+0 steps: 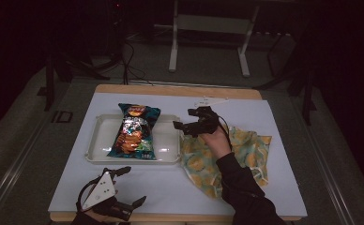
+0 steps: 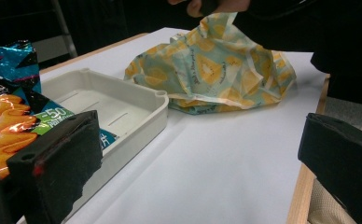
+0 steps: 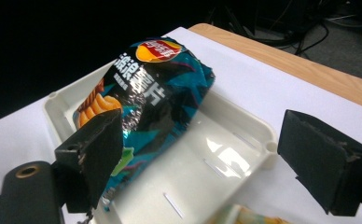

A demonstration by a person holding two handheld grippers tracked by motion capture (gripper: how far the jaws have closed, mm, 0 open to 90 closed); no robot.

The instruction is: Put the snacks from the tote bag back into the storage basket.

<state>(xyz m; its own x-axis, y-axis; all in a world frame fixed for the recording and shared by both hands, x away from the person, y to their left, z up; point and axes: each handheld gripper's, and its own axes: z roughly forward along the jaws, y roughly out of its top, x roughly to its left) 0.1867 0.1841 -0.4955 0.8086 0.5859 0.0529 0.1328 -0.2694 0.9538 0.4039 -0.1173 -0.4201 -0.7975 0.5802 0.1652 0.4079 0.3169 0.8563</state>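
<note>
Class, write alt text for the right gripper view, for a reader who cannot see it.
A teal and black crisp bag lies in a shallow white tray on a white table cover. The open right hand-held gripper frames the scene from below, its two black jaws wide apart and holding nothing. A scrap of yellow-patterned cloth shows at the bottom edge.

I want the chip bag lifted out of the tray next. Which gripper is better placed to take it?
Right. The right gripper hangs at the tray's right rim, jaws open toward the chip bag. The left gripper sits open near the table's front edge, farther off.
</note>
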